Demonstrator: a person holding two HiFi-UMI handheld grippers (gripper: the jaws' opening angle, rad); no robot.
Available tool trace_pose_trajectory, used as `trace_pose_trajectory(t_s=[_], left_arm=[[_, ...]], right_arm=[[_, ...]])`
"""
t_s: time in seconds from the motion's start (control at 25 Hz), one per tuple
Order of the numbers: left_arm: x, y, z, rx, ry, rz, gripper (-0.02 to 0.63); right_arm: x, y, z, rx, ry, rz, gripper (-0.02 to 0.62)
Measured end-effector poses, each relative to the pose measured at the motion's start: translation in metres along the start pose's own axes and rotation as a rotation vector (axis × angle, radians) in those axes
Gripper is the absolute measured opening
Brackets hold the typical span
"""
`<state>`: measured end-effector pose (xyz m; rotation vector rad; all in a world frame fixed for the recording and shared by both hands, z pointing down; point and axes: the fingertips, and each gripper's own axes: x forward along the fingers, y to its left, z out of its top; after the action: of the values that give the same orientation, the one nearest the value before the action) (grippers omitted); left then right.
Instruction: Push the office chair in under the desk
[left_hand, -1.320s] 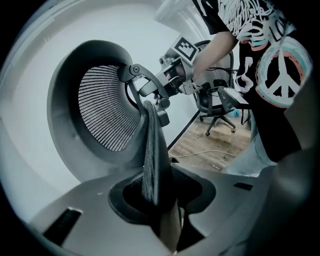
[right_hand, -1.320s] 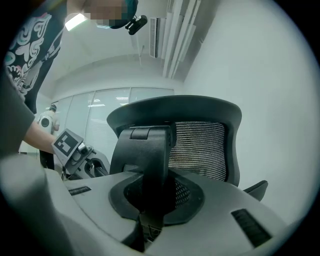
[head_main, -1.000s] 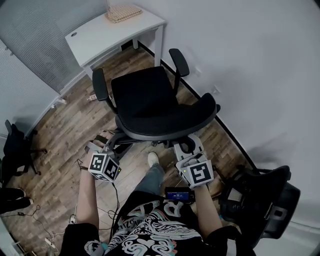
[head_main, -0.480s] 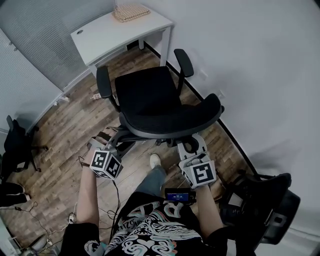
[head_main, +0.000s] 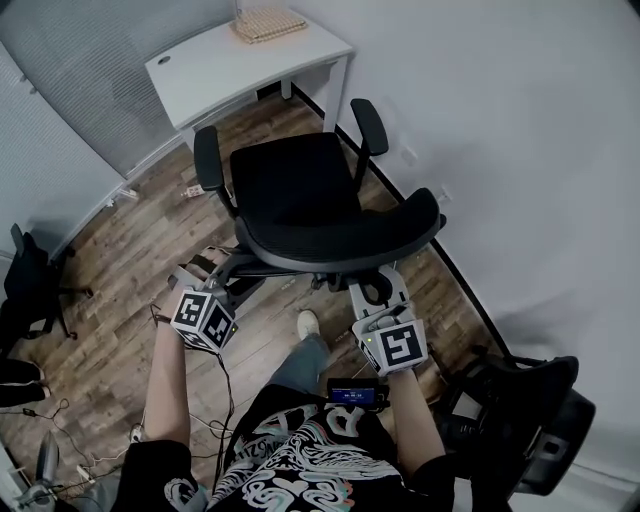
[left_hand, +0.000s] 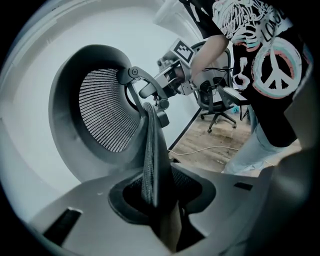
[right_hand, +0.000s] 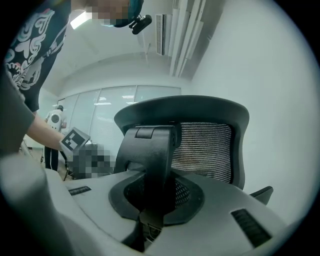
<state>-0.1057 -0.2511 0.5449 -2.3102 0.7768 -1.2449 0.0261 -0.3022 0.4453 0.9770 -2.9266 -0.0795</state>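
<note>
Both grippers had hold of the office chair (head_main: 296, 196) from behind, and it wasn't under the table (head_main: 208, 76) yet

So the left gripper (head_main: 226, 274) had its jaws pinched on the mesh edge of the backrest (left_hand: 107, 112) on the person's left. The right gripper (head_main: 376, 290) had its jaws closed on the black plastic bracket (right_hand: 150, 150) behind the backrest, on the other side. The chair sat on the wood floor (head_main: 130, 250) with its seat facing the white table. A strip of bare floor lay between the seat front and the tabletop, and the wall (head_main: 500, 130) ran close along its right. A woven basket-looking thing (head_main: 268, 22) sat on the table's far end. Another black chair (head_main: 520, 415) was parked down by the person's right.
</note>
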Motion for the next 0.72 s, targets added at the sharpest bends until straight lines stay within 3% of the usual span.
trace_pose_trajectory(t_s=[0.72], left_arm=[[-0.008, 0.013, -0.023, 0.024, -0.018, -0.019, 0.144]], right_arm=[[0.021, 0.018, 0.002, -0.019, 0.000, 0.032, 0.037]])
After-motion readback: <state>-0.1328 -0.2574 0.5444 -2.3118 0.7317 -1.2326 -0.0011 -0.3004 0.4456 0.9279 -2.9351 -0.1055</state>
